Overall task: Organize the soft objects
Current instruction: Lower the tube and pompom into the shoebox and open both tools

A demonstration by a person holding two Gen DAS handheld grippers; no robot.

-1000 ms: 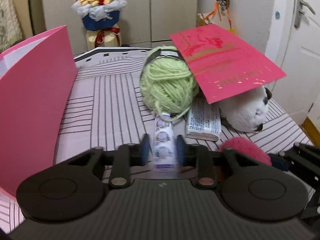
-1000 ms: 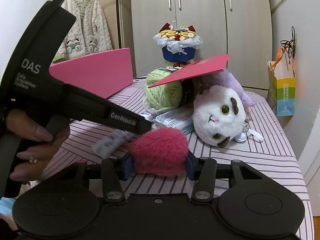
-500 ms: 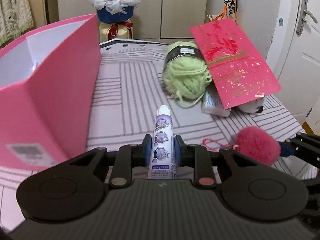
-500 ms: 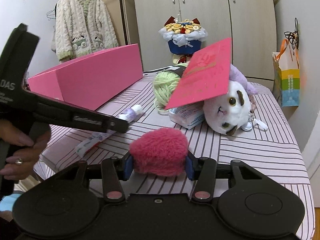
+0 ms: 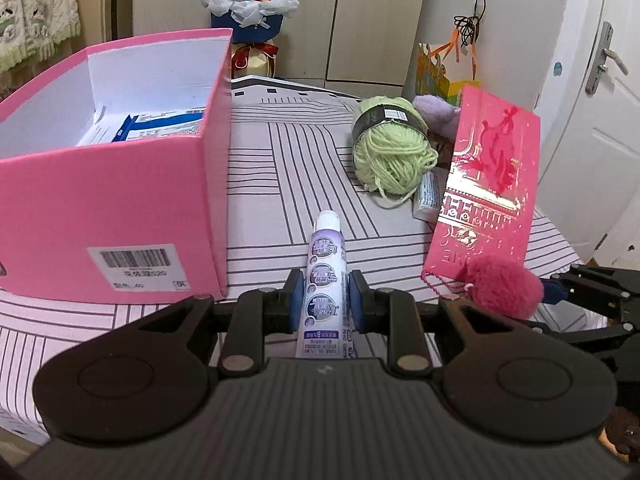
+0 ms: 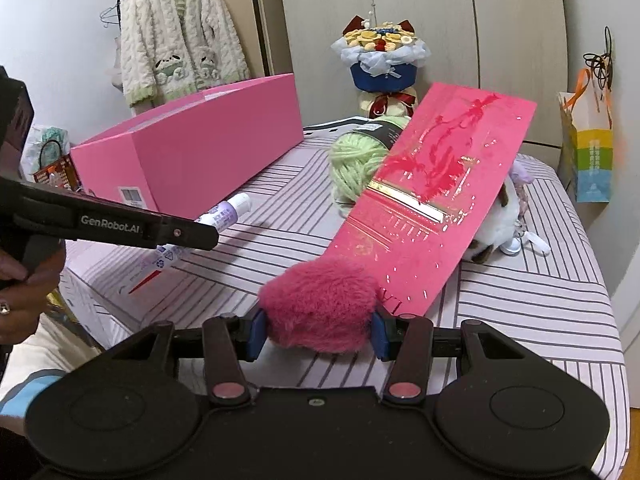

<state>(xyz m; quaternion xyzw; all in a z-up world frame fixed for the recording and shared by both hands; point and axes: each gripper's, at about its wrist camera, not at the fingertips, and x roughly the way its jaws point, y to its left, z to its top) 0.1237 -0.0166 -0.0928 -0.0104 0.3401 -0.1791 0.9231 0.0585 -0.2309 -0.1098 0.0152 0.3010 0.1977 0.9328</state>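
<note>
My left gripper [image 5: 325, 300] is shut on a purple-and-white tube [image 5: 325, 276], cap pointing forward, just right of the open pink box [image 5: 120, 184]. The right wrist view shows the same tube [image 6: 216, 220] held above the striped table. A fluffy pink pompom [image 6: 318, 306] is clamped in my right gripper [image 6: 318, 332], also seen at the right as the pompom [image 5: 500, 286]. A red gift bag [image 6: 424, 208] hangs from the pompom by a cord and leans over a white plush toy [image 6: 496, 224]. Green yarn [image 5: 390, 152] lies behind it.
The pink box holds a blue-and-white packet [image 5: 160, 126]. A tissue pack [image 5: 428, 196] lies by the yarn, a purple plush [image 5: 436, 116] behind. A flower bouquet [image 6: 380, 60] stands at the table's far end. A paper bag [image 6: 588, 160] hangs at right.
My left gripper has carried the tube leftward and a little up, bringing the box's open inside into view. The red bag has swung from lying flat over the plush to hanging steeply.
</note>
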